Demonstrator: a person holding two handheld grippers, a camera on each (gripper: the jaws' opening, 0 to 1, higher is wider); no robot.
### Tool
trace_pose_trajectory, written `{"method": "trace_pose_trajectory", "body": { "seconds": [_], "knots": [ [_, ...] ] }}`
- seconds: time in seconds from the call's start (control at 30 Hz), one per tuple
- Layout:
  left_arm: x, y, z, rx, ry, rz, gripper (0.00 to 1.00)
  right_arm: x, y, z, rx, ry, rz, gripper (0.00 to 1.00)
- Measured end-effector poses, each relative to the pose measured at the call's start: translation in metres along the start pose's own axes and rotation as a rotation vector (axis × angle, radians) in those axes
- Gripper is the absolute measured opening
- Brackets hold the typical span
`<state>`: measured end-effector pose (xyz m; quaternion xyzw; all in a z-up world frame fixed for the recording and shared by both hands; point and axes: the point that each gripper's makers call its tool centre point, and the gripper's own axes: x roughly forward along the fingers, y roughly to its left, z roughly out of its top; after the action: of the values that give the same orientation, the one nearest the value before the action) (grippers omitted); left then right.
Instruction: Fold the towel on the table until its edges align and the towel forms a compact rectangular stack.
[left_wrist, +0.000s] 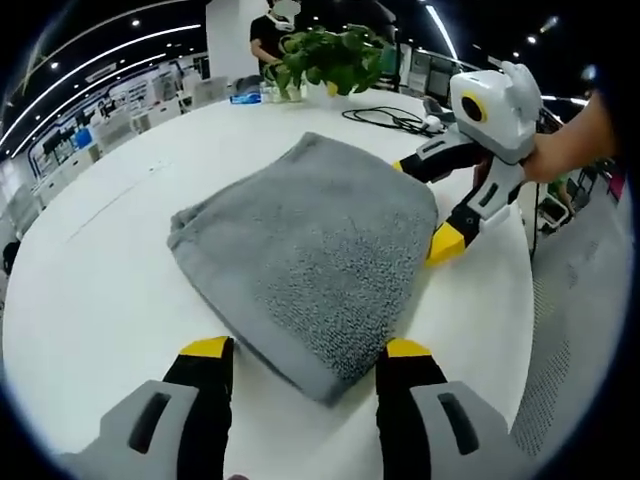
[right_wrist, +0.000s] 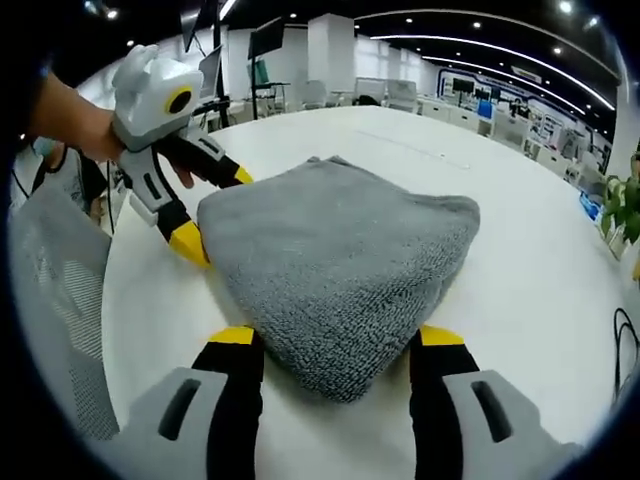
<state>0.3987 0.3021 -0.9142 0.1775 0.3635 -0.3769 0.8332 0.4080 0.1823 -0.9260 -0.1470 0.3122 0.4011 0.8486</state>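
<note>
Folded grey towel (left_wrist: 315, 250), no legible writing

One towel (left_wrist: 315, 255), two hand-held grippers (left_wrist: 305, 350) (right_wrist: 335, 338), one plant (left_wrist: 330, 55).

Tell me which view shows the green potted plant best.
The left gripper view: the green leafy potted plant sits whole at the far edge of the white round table, beyond the folded grey terry towel. The right gripper view catches just a few leaves at its right edge.
</note>
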Motion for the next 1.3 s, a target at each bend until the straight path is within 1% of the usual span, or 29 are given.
{"method": "trace_pose_trajectory", "body": {
  "seconds": [0.23, 0.3, 0.47, 0.7, 0.83, 0.93, 1.1, 1.17, 1.23, 1.3],
  "knots": [
    [0.008, 0.017, 0.007, 0.003, 0.008, 0.000, 0.59, 0.013, -0.014, 0.010, 0.001, 0.011, -0.003, 0.58],
    [0.011, 0.021, 0.010, 0.021, 0.011, -0.002, 0.58, 0.013, -0.017, 0.012, 0.015, 0.012, -0.009, 0.58],
    [0.018, 0.032, 0.019, 0.025, 0.013, -0.005, 0.58, 0.022, -0.034, 0.018, 0.049, 0.017, -0.033, 0.57],
    [0.029, 0.048, 0.028, 0.065, 0.027, -0.008, 0.57, 0.030, -0.053, 0.027, 0.078, 0.017, -0.062, 0.55],
    [0.033, 0.055, 0.032, 0.072, 0.034, -0.005, 0.57, 0.033, -0.054, 0.031, 0.081, 0.014, -0.062, 0.55],
    [0.033, 0.063, 0.032, 0.067, 0.041, 0.008, 0.58, 0.032, -0.054, 0.034, 0.092, 0.014, -0.064, 0.55],
    [0.032, 0.062, 0.032, 0.063, 0.051, 0.008, 0.58, 0.032, -0.056, 0.035, 0.083, 0.020, -0.066, 0.57],
    [0.031, 0.062, 0.033, 0.055, 0.046, 0.015, 0.59, 0.029, -0.057, 0.036, 0.077, 0.022, -0.065, 0.58],
    [0.027, 0.061, 0.033, 0.045, 0.041, 0.020, 0.59, 0.026, -0.056, 0.036, 0.076, 0.018, -0.062, 0.58],
    [0.025, 0.061, 0.033, 0.031, 0.040, 0.021, 0.61, 0.023, -0.057, 0.039, 0.079, 0.000, -0.058, 0.59]
  ]
}}
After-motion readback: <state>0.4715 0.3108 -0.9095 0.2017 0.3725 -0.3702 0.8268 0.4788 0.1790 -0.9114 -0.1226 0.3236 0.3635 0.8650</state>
